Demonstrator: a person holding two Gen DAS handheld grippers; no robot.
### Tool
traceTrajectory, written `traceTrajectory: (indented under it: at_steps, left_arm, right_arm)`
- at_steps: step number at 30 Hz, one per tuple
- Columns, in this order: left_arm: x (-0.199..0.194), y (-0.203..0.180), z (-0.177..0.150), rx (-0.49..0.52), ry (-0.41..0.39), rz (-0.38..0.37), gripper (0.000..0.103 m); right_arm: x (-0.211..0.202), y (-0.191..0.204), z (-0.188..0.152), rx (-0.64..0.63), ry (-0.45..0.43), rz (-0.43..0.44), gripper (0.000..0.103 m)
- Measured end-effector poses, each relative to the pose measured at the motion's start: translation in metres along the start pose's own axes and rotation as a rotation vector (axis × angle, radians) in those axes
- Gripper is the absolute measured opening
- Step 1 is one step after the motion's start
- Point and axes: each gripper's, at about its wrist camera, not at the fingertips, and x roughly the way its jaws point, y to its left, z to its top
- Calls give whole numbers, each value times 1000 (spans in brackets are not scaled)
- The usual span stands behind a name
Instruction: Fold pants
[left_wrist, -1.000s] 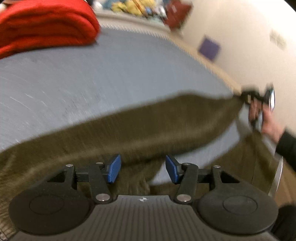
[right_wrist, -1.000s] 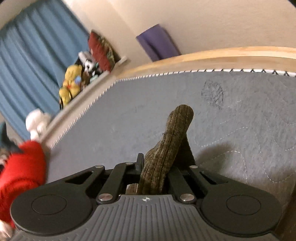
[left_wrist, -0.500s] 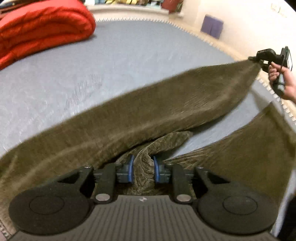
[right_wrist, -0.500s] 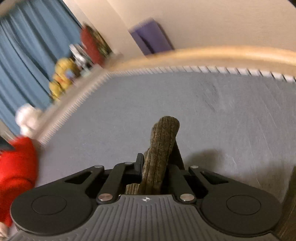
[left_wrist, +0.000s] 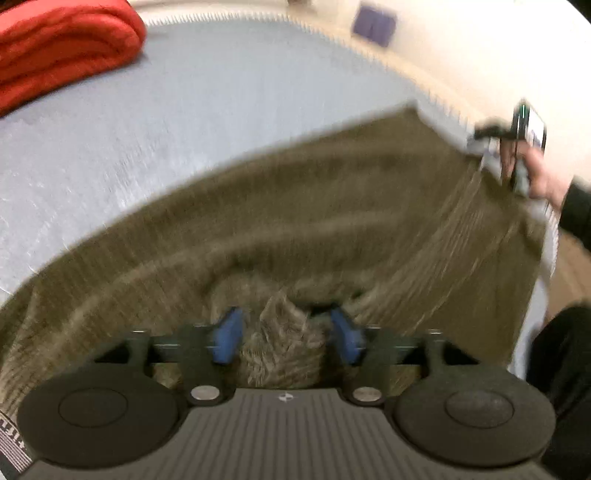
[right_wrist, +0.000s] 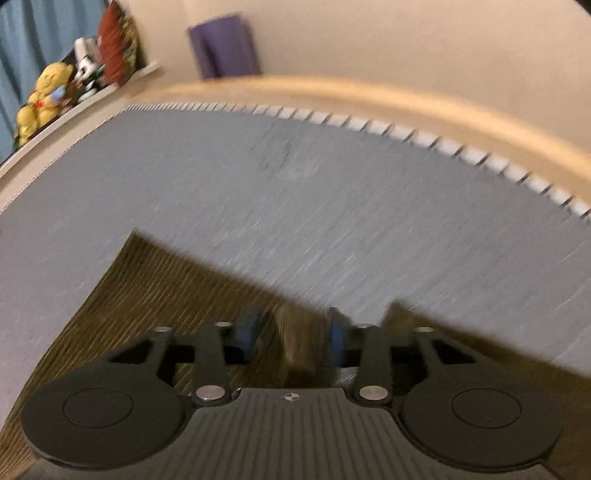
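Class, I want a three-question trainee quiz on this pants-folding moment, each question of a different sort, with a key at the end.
1. True or false: the olive corduroy pants lie spread on the grey mattress.
2. Multiple choice: what sits at the far left of the mattress in the left wrist view? A) a red folded blanket B) a white pillow C) a laptop
3. Fill in: a bunch of fabric stands between the blue pads of the left gripper, whose jaws are ____. The right gripper looks the same.

Key: 1 true; 2 A; 3 open
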Motion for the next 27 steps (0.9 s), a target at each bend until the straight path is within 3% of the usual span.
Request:
traceTrajectory:
  at_steps: [3,6,14,16,18,21,27]
  left_arm:
    - [-28,17,4,-88,-89,-35,67]
    - [-48,33,6,-136,-137,22,67]
    - [-106,56,-15,-238,-234,106,65]
    - [-123,56,-23,-248,-259,109,61]
    - [-135,57,-30,-253,-283,107,49]
    - [-146,57,-44,-257,-298,111,36]
    - [-162,55,-86,-210,-245,151,34]
  right_arm:
    - [-29,4,9,6,-72,46,44]
    - [-66,11,8,-37,-141,116,44]
    - [-192,17,5,-108,-223,325,46]
    - [-228,13,1,-121,-248,367,48]
    - [-257,19,-7,-154,-259,416,48]
    - [-304,27,-36,-246,-280,514,48]
    - [-366,57,-145,-571,-253,743,48]
